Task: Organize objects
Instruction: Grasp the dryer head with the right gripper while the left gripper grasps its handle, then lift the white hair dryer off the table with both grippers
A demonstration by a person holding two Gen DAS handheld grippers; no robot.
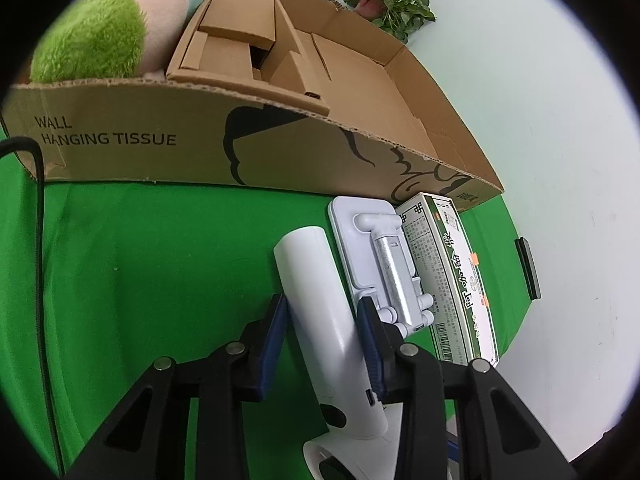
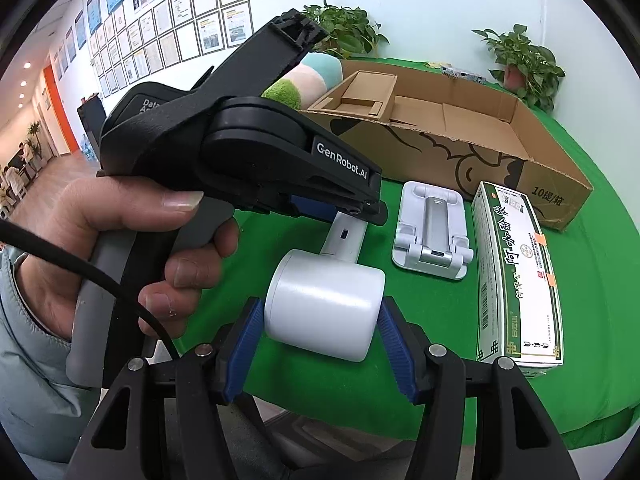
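Observation:
A white hair dryer lies on the green cloth. My left gripper (image 1: 323,312) is shut on its handle (image 1: 320,280). My right gripper (image 2: 322,320) has its blue pads on both sides of the dryer's round barrel (image 2: 324,308), touching it. A white phone stand (image 1: 372,252) lies flat just right of the handle; it also shows in the right wrist view (image 2: 430,236). A long green-and-white medicine box (image 1: 448,276) lies beside the stand, also in the right wrist view (image 2: 516,276). An open cardboard box (image 1: 248,148) stands behind them.
The cardboard box (image 2: 460,136) holds a smaller brown box (image 1: 240,40) at its left end. A plush toy (image 1: 104,32) sits behind the box's left corner. Potted plants (image 2: 520,64) stand at the back. A black cable (image 1: 38,240) hangs at left.

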